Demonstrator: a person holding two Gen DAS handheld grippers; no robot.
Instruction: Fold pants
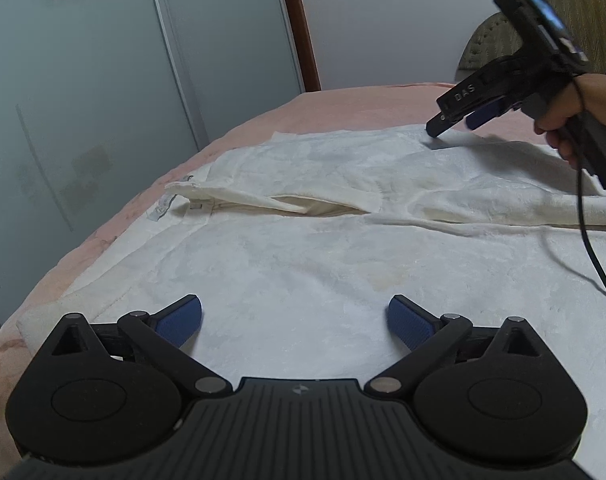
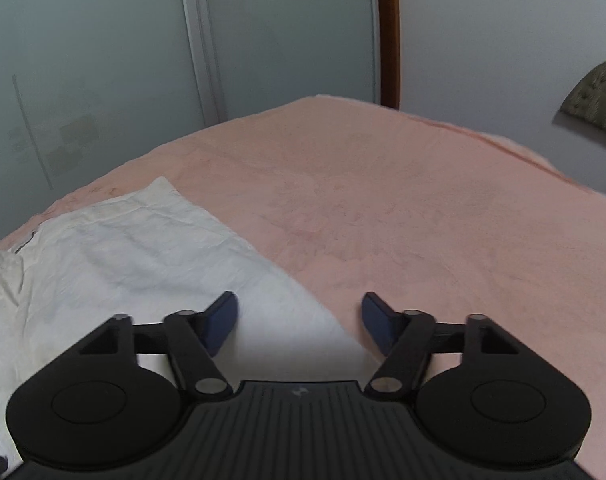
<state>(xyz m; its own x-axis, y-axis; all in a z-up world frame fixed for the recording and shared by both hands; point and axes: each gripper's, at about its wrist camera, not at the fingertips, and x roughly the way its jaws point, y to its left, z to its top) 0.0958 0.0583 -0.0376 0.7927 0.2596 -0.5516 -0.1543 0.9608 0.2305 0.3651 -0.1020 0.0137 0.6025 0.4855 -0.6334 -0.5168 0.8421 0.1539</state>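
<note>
White pants (image 1: 303, 216) lie spread on a pink blanket (image 1: 343, 108) that covers a bed, the waistband end to the left with a small label (image 1: 159, 210) showing there, and the legs running off to the right. One layer is turned back along the middle, leaving a long crease and a cream-coloured inner face.

The left gripper (image 1: 295, 322) hangs low over the near part of the pants with its 2 blue pads (image 1: 183, 318) spread wide, and nothing is between them.

The right gripper (image 1: 449, 120) (seen from the left wrist camera, held by a hand (image 1: 563, 120) at the right) points down at the far edge of the pants; a black cable (image 1: 587, 232) trails from it across the cloth. From its own camera the right gripper (image 2: 299, 322) has its jaws partly open, with only a white corner of the pants (image 2: 123, 260) and pink blanket (image 2: 423, 208) below the gap, and it grips nothing.

Grey sliding doors (image 1: 83, 100) stand behind the bed.
</note>
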